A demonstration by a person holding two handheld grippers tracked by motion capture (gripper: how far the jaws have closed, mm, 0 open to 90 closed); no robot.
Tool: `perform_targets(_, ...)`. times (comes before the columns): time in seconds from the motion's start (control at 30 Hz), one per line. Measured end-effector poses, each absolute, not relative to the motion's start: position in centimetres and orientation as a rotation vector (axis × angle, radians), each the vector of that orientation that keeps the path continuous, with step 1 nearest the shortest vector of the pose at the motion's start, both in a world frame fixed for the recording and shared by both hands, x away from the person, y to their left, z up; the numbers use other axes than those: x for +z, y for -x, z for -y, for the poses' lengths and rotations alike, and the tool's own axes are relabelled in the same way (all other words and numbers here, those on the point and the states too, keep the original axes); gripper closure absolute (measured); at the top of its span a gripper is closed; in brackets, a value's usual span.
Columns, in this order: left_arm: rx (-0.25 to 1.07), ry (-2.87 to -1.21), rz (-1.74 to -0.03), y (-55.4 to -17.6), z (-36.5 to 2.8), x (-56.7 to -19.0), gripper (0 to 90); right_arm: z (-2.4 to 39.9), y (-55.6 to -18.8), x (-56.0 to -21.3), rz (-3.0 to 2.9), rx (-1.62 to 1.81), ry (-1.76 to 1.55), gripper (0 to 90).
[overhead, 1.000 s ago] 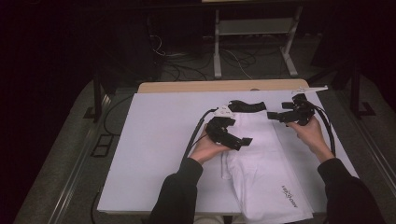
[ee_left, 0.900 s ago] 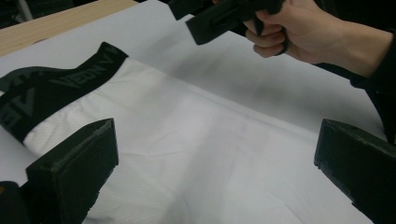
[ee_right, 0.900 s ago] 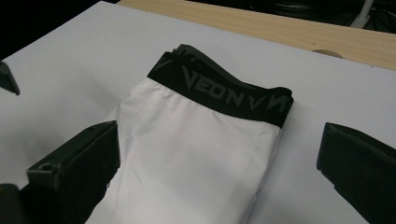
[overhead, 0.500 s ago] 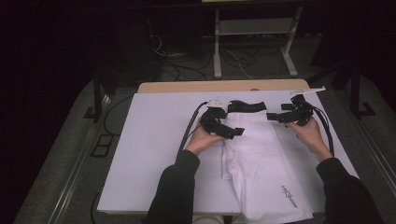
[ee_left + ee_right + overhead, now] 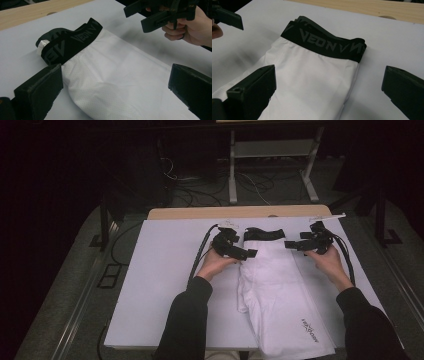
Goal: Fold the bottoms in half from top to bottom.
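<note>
Shorts lie flat on the white table, black waistband at the far end. Left gripper and right gripper hover at either side of the waistband, jaws spread wide, holding nothing.

A white-topped table carries white shorts, lying between the left claw and right claw.

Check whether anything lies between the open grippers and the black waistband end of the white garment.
Nothing visible does. The left gripper and right gripper flank the white garment near its black waistband, jaws open, holding nothing. Between them and the cloth there is just the bare white table cover.
</note>
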State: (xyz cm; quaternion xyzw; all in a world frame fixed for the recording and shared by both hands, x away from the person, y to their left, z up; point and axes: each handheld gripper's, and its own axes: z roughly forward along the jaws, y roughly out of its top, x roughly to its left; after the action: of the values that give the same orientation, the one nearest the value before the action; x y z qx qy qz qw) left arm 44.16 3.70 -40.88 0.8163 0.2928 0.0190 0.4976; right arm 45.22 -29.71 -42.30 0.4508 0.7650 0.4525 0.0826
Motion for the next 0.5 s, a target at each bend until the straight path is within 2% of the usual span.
perform_targets(0.5,0.012,-1.985,-0.797,-46.5,-3.5,-42.3,0.0,29.2,-46.7,-42.3,-2.314,1.299,-1.369,0.0)
